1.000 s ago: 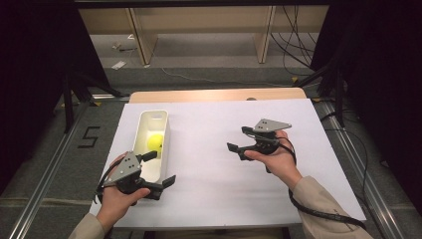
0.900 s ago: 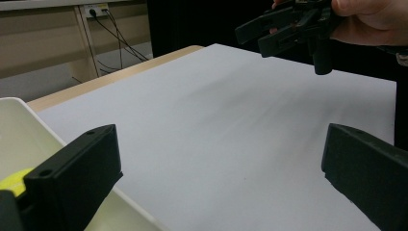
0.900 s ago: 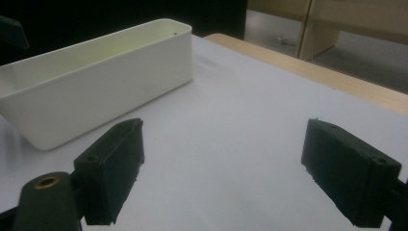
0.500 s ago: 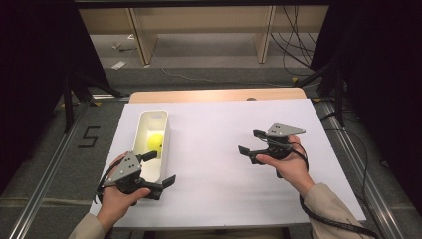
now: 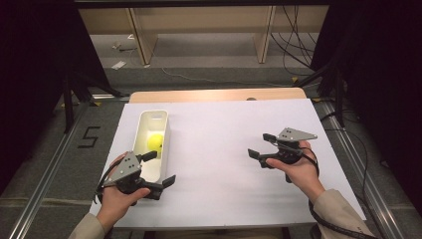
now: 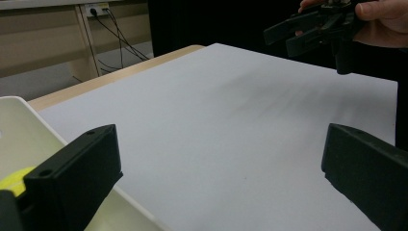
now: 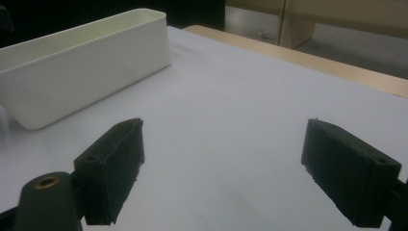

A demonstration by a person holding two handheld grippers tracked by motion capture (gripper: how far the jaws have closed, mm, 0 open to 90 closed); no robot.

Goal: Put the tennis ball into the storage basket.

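White tabletop (image 5: 219, 149): open left tongs (image 5: 161, 169) are held at a bin (image 5: 164, 130) containing a yellow ball (image 5: 155, 143); right tongs (image 5: 261, 145) are held open, empty.

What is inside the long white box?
A yellow ball lies inside the white box, about halfway along it. The near end of the box is covered by the left gripper, so what lies in that part cannot be seen.
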